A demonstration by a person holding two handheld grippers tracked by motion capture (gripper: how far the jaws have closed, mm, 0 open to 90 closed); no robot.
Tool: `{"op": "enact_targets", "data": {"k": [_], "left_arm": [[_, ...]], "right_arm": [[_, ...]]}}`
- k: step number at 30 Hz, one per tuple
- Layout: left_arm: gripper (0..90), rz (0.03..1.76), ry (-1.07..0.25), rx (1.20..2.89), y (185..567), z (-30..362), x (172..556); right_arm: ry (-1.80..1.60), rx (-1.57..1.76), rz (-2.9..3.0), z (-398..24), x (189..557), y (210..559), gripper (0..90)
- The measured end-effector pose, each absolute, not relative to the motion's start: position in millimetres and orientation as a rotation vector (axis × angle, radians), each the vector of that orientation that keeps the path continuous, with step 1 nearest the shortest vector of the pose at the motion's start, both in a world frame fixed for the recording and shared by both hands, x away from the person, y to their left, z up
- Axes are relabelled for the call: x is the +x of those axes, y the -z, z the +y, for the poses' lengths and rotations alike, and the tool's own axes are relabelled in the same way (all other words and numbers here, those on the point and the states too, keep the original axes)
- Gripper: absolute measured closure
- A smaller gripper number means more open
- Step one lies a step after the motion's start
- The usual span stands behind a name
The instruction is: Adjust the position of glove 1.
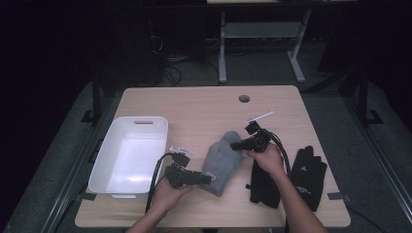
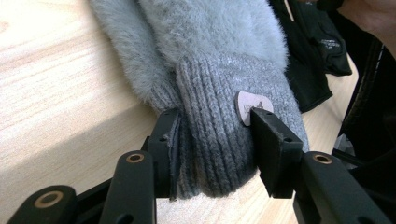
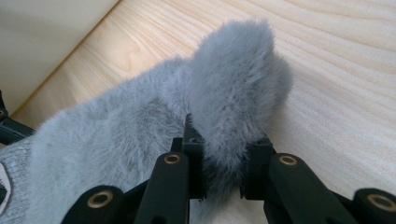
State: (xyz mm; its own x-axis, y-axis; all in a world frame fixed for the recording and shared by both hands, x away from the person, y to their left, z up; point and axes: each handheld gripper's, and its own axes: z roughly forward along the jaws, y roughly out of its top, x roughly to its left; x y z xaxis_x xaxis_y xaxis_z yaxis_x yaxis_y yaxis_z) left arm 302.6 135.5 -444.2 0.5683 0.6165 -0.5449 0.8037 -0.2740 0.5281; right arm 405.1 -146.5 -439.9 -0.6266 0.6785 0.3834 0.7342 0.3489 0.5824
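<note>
- We see a grey mitten [image 1: 222, 162] lying on the counter [image 1: 204, 109], just right of the white bin [image 1: 130, 156].
- Its body is fluffy; its ribbed knit cuff [image 2: 219, 126] bears a small pale tag [image 2: 247, 105].
- Our left gripper [image 2: 212, 144] has its jaws around the cuff, pads touching it.
- Our right gripper [image 3: 224, 168] pinches the mitten's fluffy tip.

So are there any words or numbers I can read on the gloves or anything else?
None can be read.
Small tag on the grey mitten's ribbed cuff: a mark, half hidden by the left gripper, too blurred.
White print on the black gloves: too small in the high view, blurred in the left gripper view.
White bin and table: no writing.
</note>
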Motion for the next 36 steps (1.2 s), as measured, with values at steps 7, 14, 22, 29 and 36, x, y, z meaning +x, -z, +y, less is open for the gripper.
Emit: {"op": "enact_targets", "data": {"k": [7, 14, 22, 29, 36], "left_arm": [[55.9, 1.112, 0.261, 2.007, 441, 132, 296], [57.0, 1.099, 0.252, 2.002, 437, 129, 294], [47.7, 1.143, 0.317, 1.981, 446, 127, 297], [31.8, 1.179, 0.43, 1.987, 455, 124, 304], [46.5, 1.169, 0.556, 1.962, 460, 123, 308]], "right_arm": [[1.149, -1.323, -2.508, -148, 404, 435, 75.9], [1.139, -1.321, -2.52, -150, 403, 429, 76.1], [1.125, -1.319, -2.537, -149, 403, 430, 76.4], [1.117, -1.328, -2.519, -149, 404, 436, 76.4], [1.126, -1.318, -2.528, -146, 404, 436, 76.4]]}}
